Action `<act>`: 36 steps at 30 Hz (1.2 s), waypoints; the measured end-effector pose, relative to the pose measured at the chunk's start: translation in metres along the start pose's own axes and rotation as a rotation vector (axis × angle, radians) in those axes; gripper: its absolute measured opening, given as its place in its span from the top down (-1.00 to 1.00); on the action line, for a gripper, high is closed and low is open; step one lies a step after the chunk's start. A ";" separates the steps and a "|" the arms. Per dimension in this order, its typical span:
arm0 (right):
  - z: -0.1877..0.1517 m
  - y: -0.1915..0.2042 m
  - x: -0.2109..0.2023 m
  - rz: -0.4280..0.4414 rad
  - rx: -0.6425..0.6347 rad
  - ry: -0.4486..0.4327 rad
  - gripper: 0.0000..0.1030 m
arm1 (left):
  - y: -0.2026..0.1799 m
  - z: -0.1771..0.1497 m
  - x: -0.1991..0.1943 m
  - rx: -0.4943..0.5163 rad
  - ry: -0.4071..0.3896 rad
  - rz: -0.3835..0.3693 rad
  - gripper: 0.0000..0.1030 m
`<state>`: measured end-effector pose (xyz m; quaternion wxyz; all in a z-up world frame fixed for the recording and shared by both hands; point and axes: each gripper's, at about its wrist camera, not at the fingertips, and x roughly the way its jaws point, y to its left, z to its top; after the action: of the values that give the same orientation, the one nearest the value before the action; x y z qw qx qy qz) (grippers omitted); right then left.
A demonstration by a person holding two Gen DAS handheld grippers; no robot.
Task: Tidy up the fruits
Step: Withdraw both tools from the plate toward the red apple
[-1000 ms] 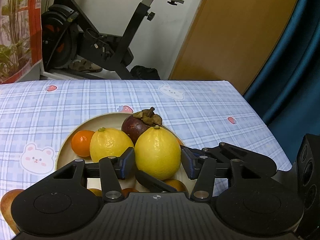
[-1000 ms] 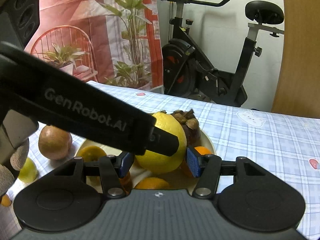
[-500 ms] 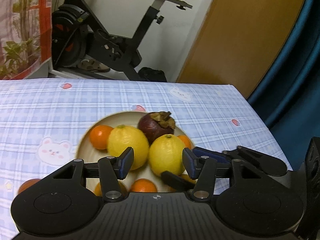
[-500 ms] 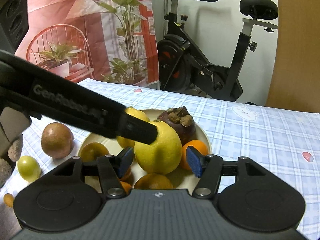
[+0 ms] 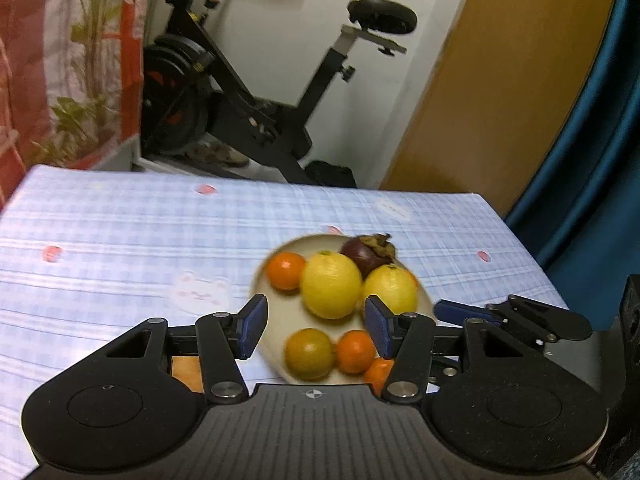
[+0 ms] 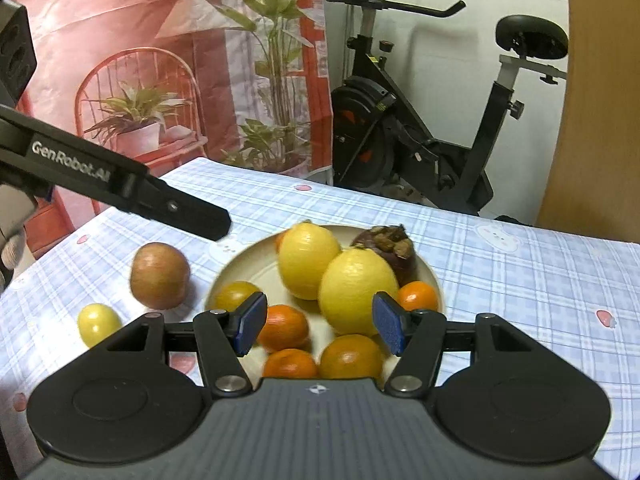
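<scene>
A cream plate (image 5: 267, 312) on the checked tablecloth holds two lemons (image 5: 330, 290) (image 5: 390, 288), a dark mangosteen (image 5: 366, 254) and several small oranges (image 5: 285, 270). My left gripper (image 5: 316, 324) hovers open, short of the plate and above it, with nothing between its blue pads. In the right wrist view the same plate (image 6: 256, 264), the lemons (image 6: 358, 290) and the mangosteen (image 6: 394, 250) lie ahead of my right gripper (image 6: 320, 322), which is also open and holds nothing. One finger (image 6: 180, 208) of the left gripper reaches in from the left, above the table.
A reddish-brown round fruit (image 6: 160, 276) and a small yellow fruit (image 6: 98, 322) lie on the cloth left of the plate. An exercise bike (image 6: 420, 140) stands behind the table. The table's right edge (image 5: 532, 256) borders a blue curtain.
Both grippers have drawn back and up from the front lemon, which stays on the plate. The left gripper has swung left, so the plate now sits smaller and further off.
</scene>
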<state>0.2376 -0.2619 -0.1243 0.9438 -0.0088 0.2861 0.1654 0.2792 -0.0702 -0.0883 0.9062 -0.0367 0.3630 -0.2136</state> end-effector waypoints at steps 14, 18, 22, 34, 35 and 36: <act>0.008 0.053 0.001 0.071 -0.074 -0.009 -0.20 | 0.051 -0.014 -0.058 0.000 -0.050 0.061 -0.09; 0.010 0.069 0.008 0.094 -0.104 0.000 -0.20 | 0.068 -0.017 -0.068 -0.016 -0.062 0.080 -0.09; 0.011 0.082 0.014 0.114 -0.130 0.008 -0.20 | 0.084 -0.019 -0.074 -0.057 -0.072 0.101 -0.09; 0.013 0.111 0.050 0.150 -0.212 0.062 -0.20 | 0.101 -0.033 -0.043 -0.128 -0.036 0.020 -0.10; 0.013 0.113 0.054 0.150 -0.224 0.065 -0.20 | 0.100 -0.034 -0.037 -0.129 -0.025 0.009 -0.10; 0.013 0.114 0.058 0.148 -0.242 0.072 -0.20 | 0.099 -0.035 -0.031 -0.131 -0.014 0.000 -0.11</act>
<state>0.2537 -0.1348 -0.1365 0.9101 -0.1076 0.2976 0.2674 0.2709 0.0356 -0.1162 0.9045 -0.0974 0.3697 -0.1891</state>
